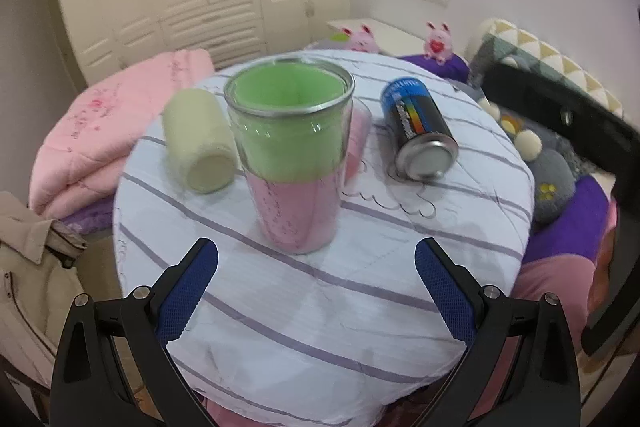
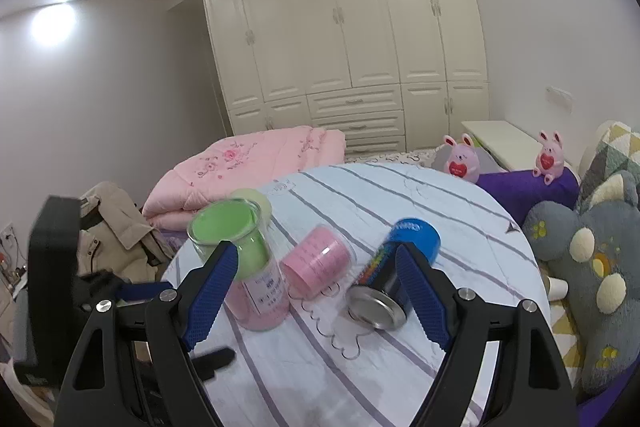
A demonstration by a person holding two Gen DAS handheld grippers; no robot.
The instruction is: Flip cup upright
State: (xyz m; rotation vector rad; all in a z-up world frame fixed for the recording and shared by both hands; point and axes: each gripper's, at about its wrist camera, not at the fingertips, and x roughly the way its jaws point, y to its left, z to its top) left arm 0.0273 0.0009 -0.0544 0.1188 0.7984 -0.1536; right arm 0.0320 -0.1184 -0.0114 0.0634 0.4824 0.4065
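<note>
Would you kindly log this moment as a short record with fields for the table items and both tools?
surface: round table with striped cloth
upright item: clear cup with green and pink lining, mouth up
lying items: cream cup, pink cup, blue can, all on their sides
left tool: open, empty, short of the clear cup
right tool: open, empty, above the table, pink cup seen between its fingers
contact: neither tool touches anything
task state: one cup stands; cream and pink cups not yet upright

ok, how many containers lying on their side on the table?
3: cream cup at left, pink cup behind the upright green-and-pink cup, blue can at right. Nothing else seems hidden.
</note>
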